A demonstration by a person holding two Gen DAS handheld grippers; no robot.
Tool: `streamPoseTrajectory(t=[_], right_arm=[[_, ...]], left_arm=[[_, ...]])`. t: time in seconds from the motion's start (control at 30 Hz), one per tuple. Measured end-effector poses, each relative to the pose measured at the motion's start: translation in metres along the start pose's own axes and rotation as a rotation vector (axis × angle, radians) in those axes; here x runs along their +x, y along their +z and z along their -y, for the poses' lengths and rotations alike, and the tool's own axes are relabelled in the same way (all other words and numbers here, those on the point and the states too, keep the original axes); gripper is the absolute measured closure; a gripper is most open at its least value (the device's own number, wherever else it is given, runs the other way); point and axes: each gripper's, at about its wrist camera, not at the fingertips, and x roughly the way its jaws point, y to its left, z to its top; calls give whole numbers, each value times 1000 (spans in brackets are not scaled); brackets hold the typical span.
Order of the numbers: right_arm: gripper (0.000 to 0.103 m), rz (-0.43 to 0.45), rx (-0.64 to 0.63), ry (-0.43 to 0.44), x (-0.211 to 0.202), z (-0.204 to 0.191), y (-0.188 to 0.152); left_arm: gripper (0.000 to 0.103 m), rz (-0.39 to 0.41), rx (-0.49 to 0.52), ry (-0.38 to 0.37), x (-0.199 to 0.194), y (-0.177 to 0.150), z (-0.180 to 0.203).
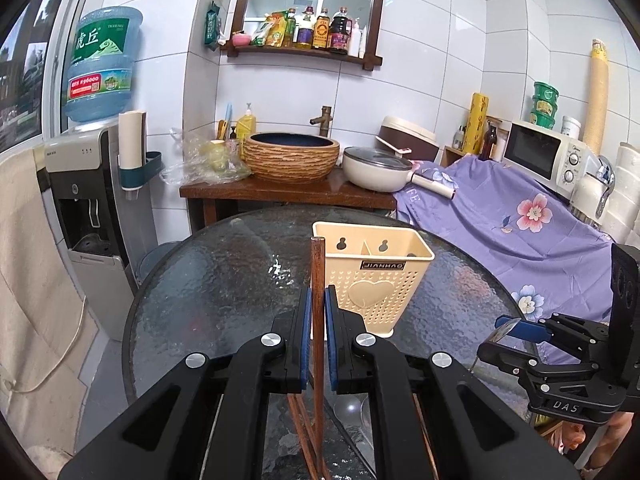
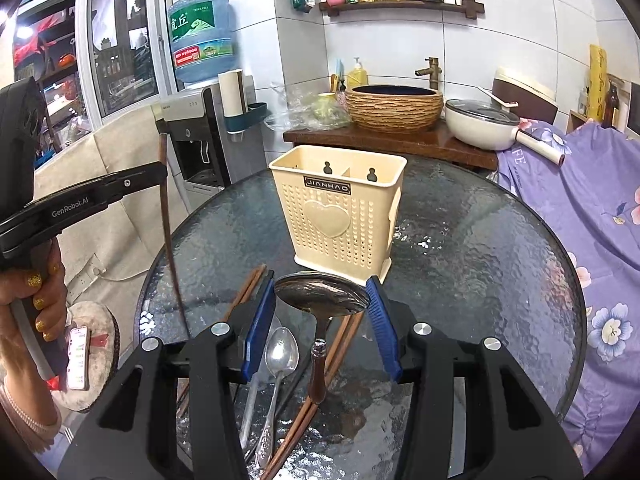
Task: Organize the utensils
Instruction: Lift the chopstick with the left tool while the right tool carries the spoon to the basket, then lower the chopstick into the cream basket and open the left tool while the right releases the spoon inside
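A cream perforated utensil holder with two compartments stands on the round glass table. My left gripper is shut on a brown chopstick, held upright above the table, left of the holder. My right gripper is shut on a large metal spoon, its blue pads pressing the sides of the bowl and its handle hanging down toward me. On the glass below lie a smaller spoon and more brown chopsticks.
Behind the table a wooden counter carries a woven basin and a white lidded pan. A water dispenser stands at the left and a purple floral cloth at the right. A phone lies on a stool by the person's hand.
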Motion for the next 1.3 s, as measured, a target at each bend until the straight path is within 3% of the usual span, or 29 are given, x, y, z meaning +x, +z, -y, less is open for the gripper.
streamPoseTrajectory(t=[0.3,0.63,0.93,1.07,1.3], right_arm=[[56,18,-24,25,-3,-3,23],[56,68,-65,36,-13,-3,90],[56,190,-51,0,-20,10,175],[56,198,-35,-37,0,17,191],[56,157,-18,-80,47,30,176]], left_arm=[[97,34,18,-47,-6,21,11],[97,107,45,-142,-15,101,27],[96,194,37,-70,3,175,37],[96,195,25,-34,22,181,38],[97,132,-4,5,70,155,30]])
